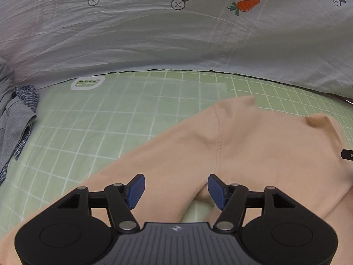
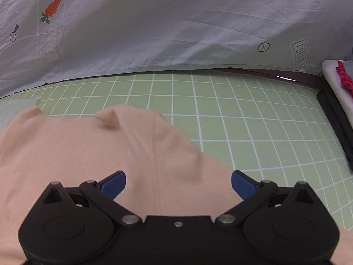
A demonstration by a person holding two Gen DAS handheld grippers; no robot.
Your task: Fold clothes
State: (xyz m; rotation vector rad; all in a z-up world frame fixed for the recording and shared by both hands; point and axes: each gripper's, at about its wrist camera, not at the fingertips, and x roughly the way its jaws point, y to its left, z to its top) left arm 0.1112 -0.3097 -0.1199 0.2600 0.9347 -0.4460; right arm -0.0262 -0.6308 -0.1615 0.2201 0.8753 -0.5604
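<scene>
A peach-coloured garment [image 1: 231, 150] lay spread across the green gridded mat [image 1: 110, 114] covering the worktop, as both handheld tools hung above it, angled downward. The left gripper [image 1: 176, 193] stood with its blue pads apart and nothing pinched between them; the cloth lay beneath, not in its grasp. The right gripper [image 2: 178, 186] was spread wider still, likewise holding nothing, poised over a stitched seam [image 2: 155, 165] that ran away from it towards the garment's far edge.

Seen from the right wrist, a small peak of fabric [image 2: 106, 117] stood up near that far edge, suggesting the cloth had not settled fully flat. The empty, open stance of both tools pointed to a pause between folds rather than a carry, with the garment placed centrally on the grid, probably so its edges could be lined up.

A pale sheet printed with carrots [image 1: 243, 5] hung as a backdrop. A heap of grey and striped clothes [image 1: 15, 119] waited at the left side, while a stack of folded items [image 2: 339, 92] sat at the right, well apart from the work.
</scene>
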